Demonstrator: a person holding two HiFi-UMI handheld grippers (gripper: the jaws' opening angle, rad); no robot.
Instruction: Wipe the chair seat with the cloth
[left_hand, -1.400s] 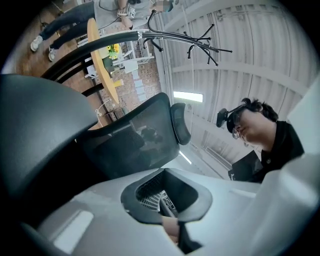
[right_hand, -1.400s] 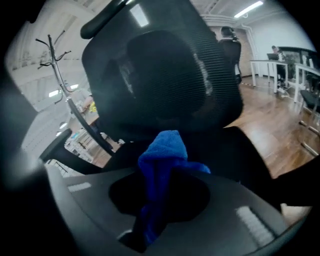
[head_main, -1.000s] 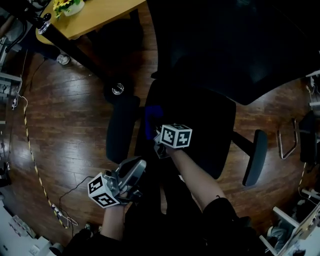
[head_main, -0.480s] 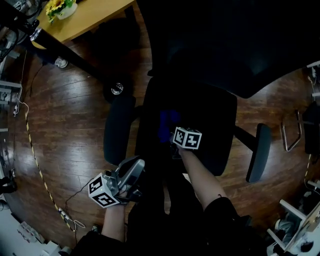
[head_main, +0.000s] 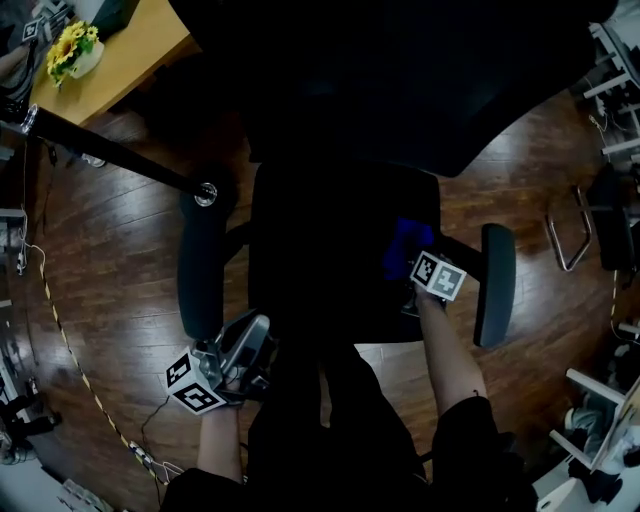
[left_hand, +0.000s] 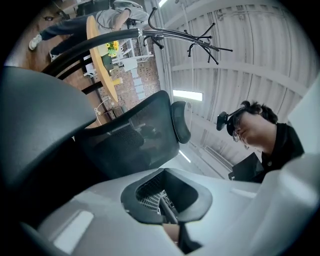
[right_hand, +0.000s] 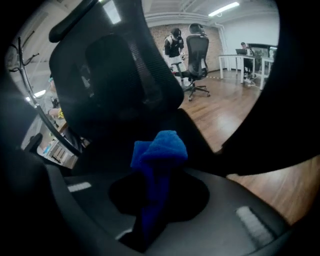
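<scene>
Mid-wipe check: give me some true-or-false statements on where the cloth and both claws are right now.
1. The right claw is shut on the blue cloth. True.
2. The cloth is beside the left armrest. False: it is on the chair seat near the right armrest.
3. The left claw presses on the seat. False: it points upward, off the seat's front left corner, holding nothing.
4. A table with yellow flowers is at the head view's upper left. True.

Open office, judging by the office chair (head_main: 345, 250) mid-frame, another swivel chair (right_hand: 198, 55) and desks (right_hand: 247, 57) upper right, wooden table (head_main: 130, 50) with flowers (head_main: 68, 42) upper left.
</scene>
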